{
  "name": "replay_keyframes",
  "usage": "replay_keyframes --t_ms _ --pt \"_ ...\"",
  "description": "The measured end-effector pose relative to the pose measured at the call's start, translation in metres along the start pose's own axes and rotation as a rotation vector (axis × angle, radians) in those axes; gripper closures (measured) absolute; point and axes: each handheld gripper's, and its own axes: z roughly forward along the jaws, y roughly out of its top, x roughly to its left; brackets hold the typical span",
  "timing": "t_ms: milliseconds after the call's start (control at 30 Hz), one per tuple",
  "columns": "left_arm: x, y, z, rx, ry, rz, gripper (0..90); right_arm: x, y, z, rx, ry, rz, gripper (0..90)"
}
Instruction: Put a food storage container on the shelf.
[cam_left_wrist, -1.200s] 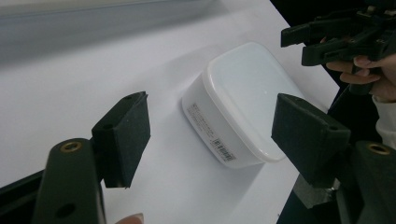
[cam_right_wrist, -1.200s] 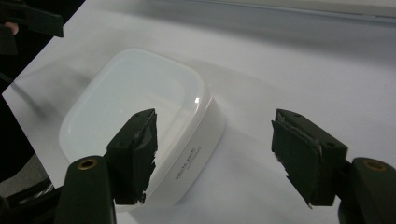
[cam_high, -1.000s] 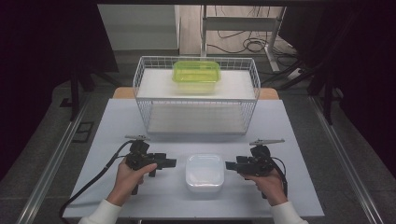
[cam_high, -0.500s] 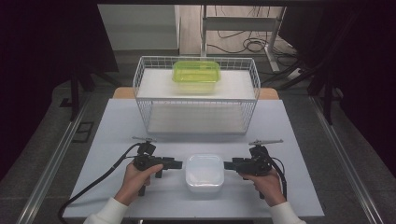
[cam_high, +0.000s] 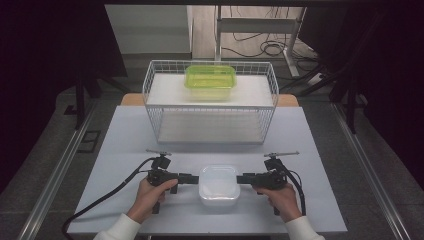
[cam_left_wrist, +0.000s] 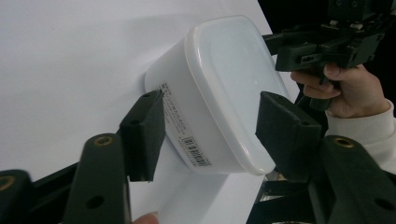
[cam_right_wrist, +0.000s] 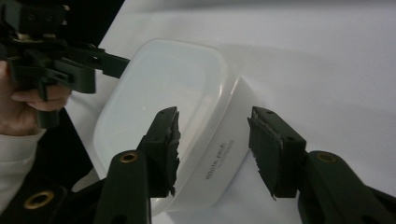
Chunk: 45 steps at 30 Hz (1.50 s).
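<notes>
Both hand-held grippers have closed in on the white lidded box since the earlier high-view pictures, where they sat well apart from it on either side; now each tip is just at the box's end.

Left hand-held gripper (cam_high: 194, 178): its jaws stand spread, one pad beside the labelled side wall of the box (cam_high: 219, 185), the other over the lid's edge, neither pressing yet as far as its own view tells. Right hand-held gripper (cam_high: 242, 179): likewise spread, one pad above the lid, the other off the side wall that carries printed lettering, with a gap visible there.

I judge the step in hand to be the approach for a two-sided grasp of the box, which rests on the worktop (cam_high: 125, 150) near its front edge, between the two hands. The next move calls for sliding each pair of jaws a little further over the rim and squeezing evenly, so the box lifts level rather than tipping or popping its lid.

Beyond the box, toward the far side of the worktop, stands a wire basket (cam_high: 210, 117) with a green container (cam_high: 210, 77) on its upper shelf; the high view gives this layout. The left gripper view (cam_left_wrist: 212, 93) adds the barcode label on the box wall and the opposite hand (cam_left_wrist: 350, 91), and the right gripper view (cam_right_wrist: 187, 121) shows the lettering and the lid's raised rim, too small to make out from above.
</notes>
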Motion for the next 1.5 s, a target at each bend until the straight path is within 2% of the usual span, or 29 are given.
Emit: replay_keyframes --t_ms 133,233,333,533,667,900,1033,1167,1267,1367,1500 --pt "0.002 -0.001 0.004 -0.003 -0.031 -0.022 53.8 0.001 -0.001 0.002 0.010 0.024 0.006 58.2" --pt "0.003 -0.001 0.007 -0.008 -0.072 -0.041 62.8 0.002 -0.001 0.004 0.022 0.047 0.019 62.0" --pt "0.004 -0.002 0.007 -0.004 -0.059 -0.039 68.9 0.002 -0.002 0.005 0.018 0.054 0.040 63.9" --pt "0.004 -0.004 0.007 -0.026 -0.070 -0.071 71.7 0.000 -0.004 0.003 0.008 0.069 0.102 66.8" --pt "0.001 -0.004 0.005 -0.034 -0.079 -0.080 74.3 0.002 -0.005 0.000 0.000 0.074 0.104 69.4" --pt "-0.001 -0.004 0.001 -0.058 -0.065 -0.078 77.5 0.004 -0.006 -0.004 -0.028 0.109 0.102 73.7" --pt "-0.004 -0.004 -0.001 -0.062 -0.051 -0.058 77.9 0.007 -0.005 -0.006 -0.047 0.137 0.093 76.6" --pt "-0.005 -0.005 -0.003 -0.069 -0.033 -0.032 78.1 0.012 -0.004 -0.007 -0.058 0.119 0.058 77.3" --pt "-0.007 -0.005 -0.004 -0.085 -0.038 -0.020 79.6 0.013 -0.004 -0.008 -0.068 0.116 0.046 79.0" --pt "-0.010 -0.004 -0.004 -0.087 -0.023 0.003 79.7 0.013 -0.004 -0.009 -0.073 0.106 0.032 79.6" --pt "-0.012 -0.003 -0.006 -0.095 -0.023 0.022 79.6 0.015 -0.003 -0.010 -0.083 0.112 0.007 79.6"
